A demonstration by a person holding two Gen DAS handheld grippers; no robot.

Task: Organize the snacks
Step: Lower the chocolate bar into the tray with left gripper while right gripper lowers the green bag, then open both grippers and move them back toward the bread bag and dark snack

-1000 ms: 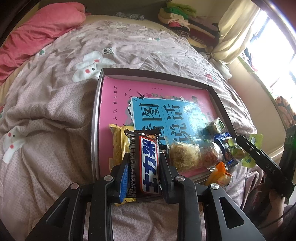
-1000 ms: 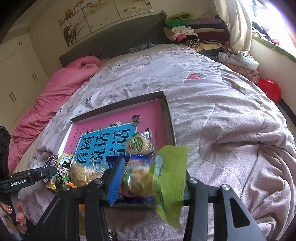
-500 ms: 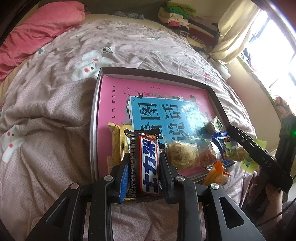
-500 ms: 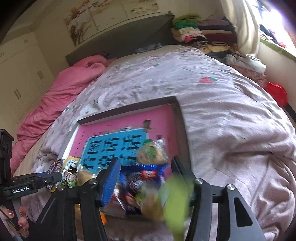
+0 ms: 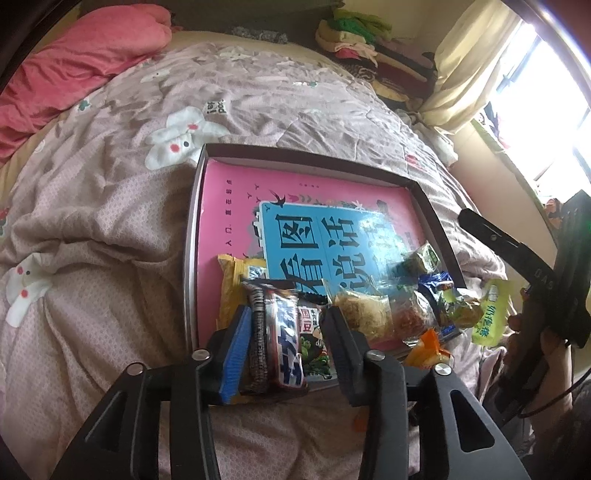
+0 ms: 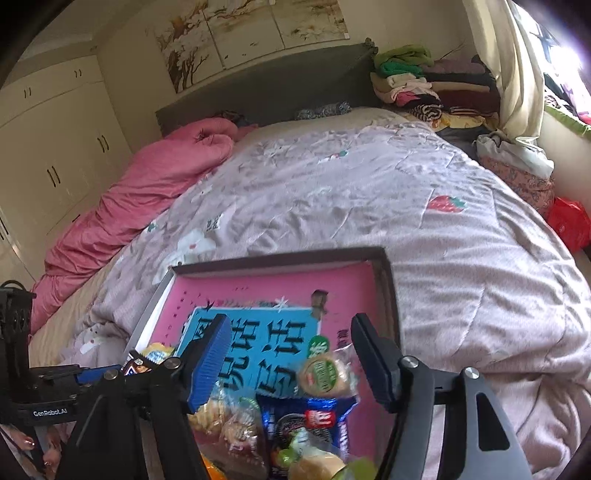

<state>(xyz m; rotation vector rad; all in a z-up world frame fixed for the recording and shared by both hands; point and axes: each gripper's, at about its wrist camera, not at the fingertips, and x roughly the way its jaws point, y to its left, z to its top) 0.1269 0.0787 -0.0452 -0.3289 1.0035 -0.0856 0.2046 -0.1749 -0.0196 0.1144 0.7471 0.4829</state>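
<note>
Left gripper [image 5: 286, 330]: jaws spread apart, nothing clamped. A chocolate bar [image 5: 286, 341] lies between the fingers, leaning toward the blue-padded one; a gap shows on the other side, where a small green-and-red packet [image 5: 312, 341] sits under it. Bar rests at the near edge of the tray [image 5: 295, 154], on top of a yellow packet [image 5: 231, 284].

Right gripper [image 6: 286, 363]: jaws wide apart, holding nothing. Below and between its fingers lie a round green-labelled cake [image 6: 325, 374] and a blue wrapper [image 6: 310, 421], both inside the tray's near right corner.

Tray sits on a quilt [image 5: 92, 221] and is lined with a pink-and-blue book [image 5: 314, 229].

Left view only: a green packet [image 5: 489, 314] hanging past the tray's right edge, just beside the right gripper's body; an orange packet [image 5: 428, 347] outside the near rim; two clear-wrapped pastries [image 5: 369, 314] in a row along the near edge.

Right view only: wardrobe [image 6: 55, 147], headboard [image 6: 266, 88], wall painting [image 6: 251, 33]; the green packet shows only as a blur at the bottom edge. The left gripper's side appears at lower left there.
</note>
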